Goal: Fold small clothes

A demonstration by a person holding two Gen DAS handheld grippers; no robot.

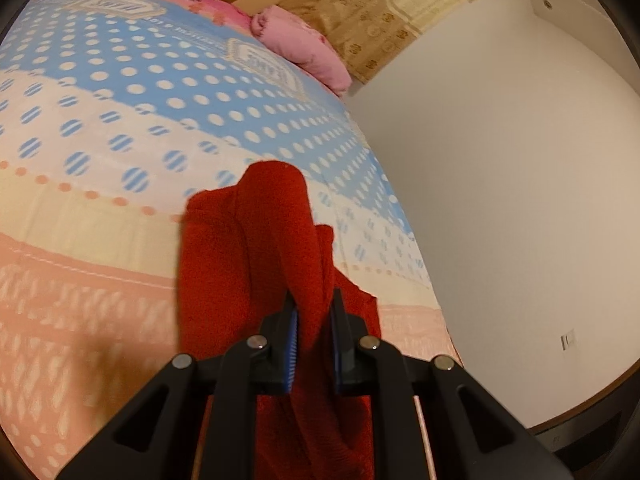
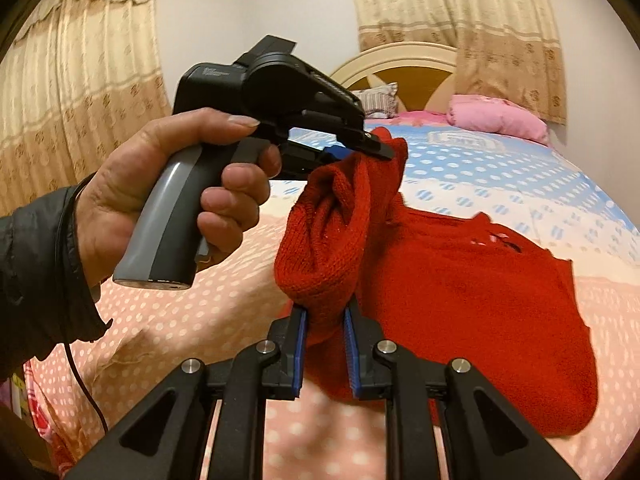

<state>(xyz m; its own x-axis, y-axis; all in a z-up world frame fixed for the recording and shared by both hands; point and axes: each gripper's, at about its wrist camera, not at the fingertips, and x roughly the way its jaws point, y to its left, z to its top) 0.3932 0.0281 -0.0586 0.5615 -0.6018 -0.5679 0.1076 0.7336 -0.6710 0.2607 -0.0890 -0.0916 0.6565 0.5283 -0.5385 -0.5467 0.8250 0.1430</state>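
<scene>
With both the left gripper (image 1: 314,320) and right gripper (image 2: 326,320) clamped narrow on the red knit sweater (image 2: 460,300) half-lifted off the polka-dot bed (image 2: 500,168), could easily lose that bunched-up fold or drag everything crooked, tbh.

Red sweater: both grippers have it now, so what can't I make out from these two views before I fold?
- Red sweater: its lower hem, hidden behind the right gripper in the right wrist view.
- Left wrist view: the left gripper and bunched knit hide the spread body.
- Which part each gripper pinches: knit too bunched.
</scene>
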